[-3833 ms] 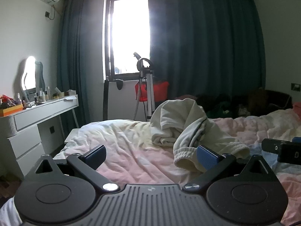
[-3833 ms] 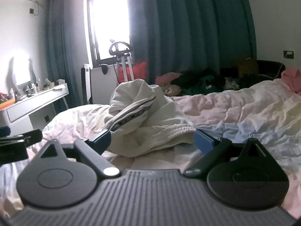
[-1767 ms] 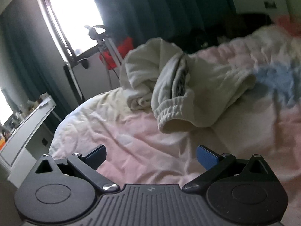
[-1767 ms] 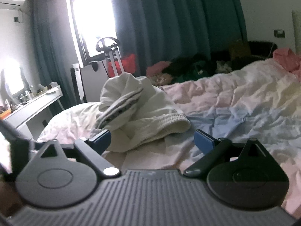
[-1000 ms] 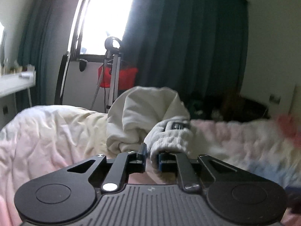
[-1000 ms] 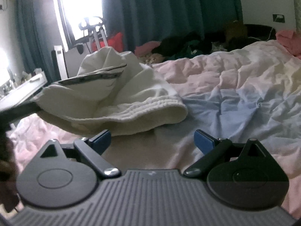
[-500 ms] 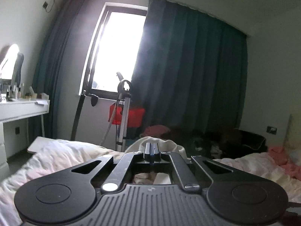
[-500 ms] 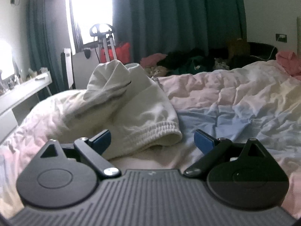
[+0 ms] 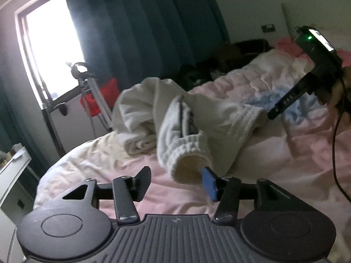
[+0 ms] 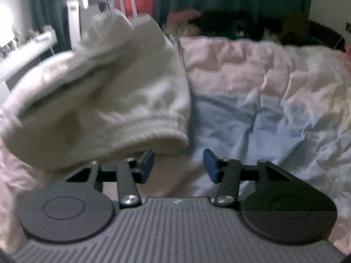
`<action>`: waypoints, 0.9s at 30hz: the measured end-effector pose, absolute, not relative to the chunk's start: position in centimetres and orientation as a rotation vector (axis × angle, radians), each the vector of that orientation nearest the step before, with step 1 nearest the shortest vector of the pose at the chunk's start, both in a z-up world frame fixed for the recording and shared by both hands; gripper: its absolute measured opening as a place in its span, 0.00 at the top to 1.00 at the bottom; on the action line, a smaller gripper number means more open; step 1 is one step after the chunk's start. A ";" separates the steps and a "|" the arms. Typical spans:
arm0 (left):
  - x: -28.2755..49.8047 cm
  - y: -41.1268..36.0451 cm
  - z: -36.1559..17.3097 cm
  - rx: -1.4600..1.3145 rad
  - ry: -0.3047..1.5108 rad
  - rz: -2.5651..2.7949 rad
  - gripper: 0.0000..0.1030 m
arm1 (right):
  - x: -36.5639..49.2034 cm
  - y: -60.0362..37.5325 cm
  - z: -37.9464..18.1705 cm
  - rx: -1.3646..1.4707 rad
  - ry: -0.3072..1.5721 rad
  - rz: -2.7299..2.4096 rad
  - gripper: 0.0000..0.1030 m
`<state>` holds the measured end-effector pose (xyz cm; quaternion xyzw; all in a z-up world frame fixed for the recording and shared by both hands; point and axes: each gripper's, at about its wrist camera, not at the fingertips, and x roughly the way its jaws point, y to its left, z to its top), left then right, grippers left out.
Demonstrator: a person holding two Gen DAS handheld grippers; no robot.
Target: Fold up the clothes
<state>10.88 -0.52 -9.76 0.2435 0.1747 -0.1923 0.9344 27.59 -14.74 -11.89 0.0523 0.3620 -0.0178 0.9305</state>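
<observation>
A crumpled cream sweatshirt (image 9: 175, 114) lies heaped on the pink and blue duvet (image 9: 274, 153). My left gripper (image 9: 176, 183) sits low over the bed with its jaws opening. The ribbed sleeve cuff (image 9: 188, 160) lies just beyond the blue right pad (image 9: 209, 184), and nothing is pressed between the pads. In the blurred right wrist view, my right gripper (image 10: 178, 164) is at the sweatshirt's ribbed hem (image 10: 142, 131) with its jaws closing. The hem hangs over the left finger (image 10: 147, 164), but the gap between the pads holds no cloth. From the left, the right gripper (image 9: 274, 112) points at that hem.
A hand (image 9: 335, 92) holds the right gripper, and its cable (image 9: 334, 153) trails over the bed. A white desk (image 9: 13, 166) stands at the left. A tripod (image 9: 87, 92) stands by the window. Dark clothes (image 10: 241, 26) are piled at the bed's far side.
The left gripper, shut at the sleeve cuff a second ago, has opened, tipped down and rolled; the cuff lies on the bed. The right gripper's jaws have narrowed and come closer to the hem.
</observation>
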 end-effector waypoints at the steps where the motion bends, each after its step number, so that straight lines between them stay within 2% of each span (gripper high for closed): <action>1: 11.9 -0.7 -10.4 0.482 0.352 -0.380 0.41 | 28.0 -15.1 -12.6 0.132 0.751 -0.037 0.53; 2: 13.0 -0.8 -11.0 0.463 0.349 -0.367 0.37 | 28.5 -15.4 -13.1 0.162 0.750 -0.034 0.54; 6: 15.9 -0.3 -11.4 0.302 0.342 -0.295 0.39 | 30.3 -16.0 -13.6 0.239 0.692 -0.010 0.55; 8: 17.1 0.8 -10.8 0.215 0.343 -0.282 0.38 | 31.0 -15.9 -13.7 0.231 0.649 0.022 0.61; 13: 19.1 3.0 -9.7 0.076 0.325 -0.270 0.38 | 32.4 -15.9 -15.1 0.231 0.585 0.037 0.59; 16: 19.9 3.7 -9.2 -0.010 0.332 -0.274 0.41 | 32.9 -15.7 -15.3 0.275 0.572 0.027 0.66; 17: 20.1 4.0 -9.1 -0.039 0.333 -0.276 0.50 | 32.9 -15.6 -15.0 0.283 0.564 0.021 0.78; 18: 20.2 4.2 -9.0 -0.070 0.331 -0.278 0.66 | 32.8 -15.4 -14.5 0.275 0.550 0.012 0.84; 20: 20.3 4.8 -8.6 -0.139 0.338 -0.277 0.86 | 32.1 -14.9 -13.3 0.251 0.506 0.008 0.87; 27: 18.4 9.4 -5.5 -0.407 0.286 -0.243 0.92 | 25.6 -12.8 -5.9 0.202 0.270 0.026 0.90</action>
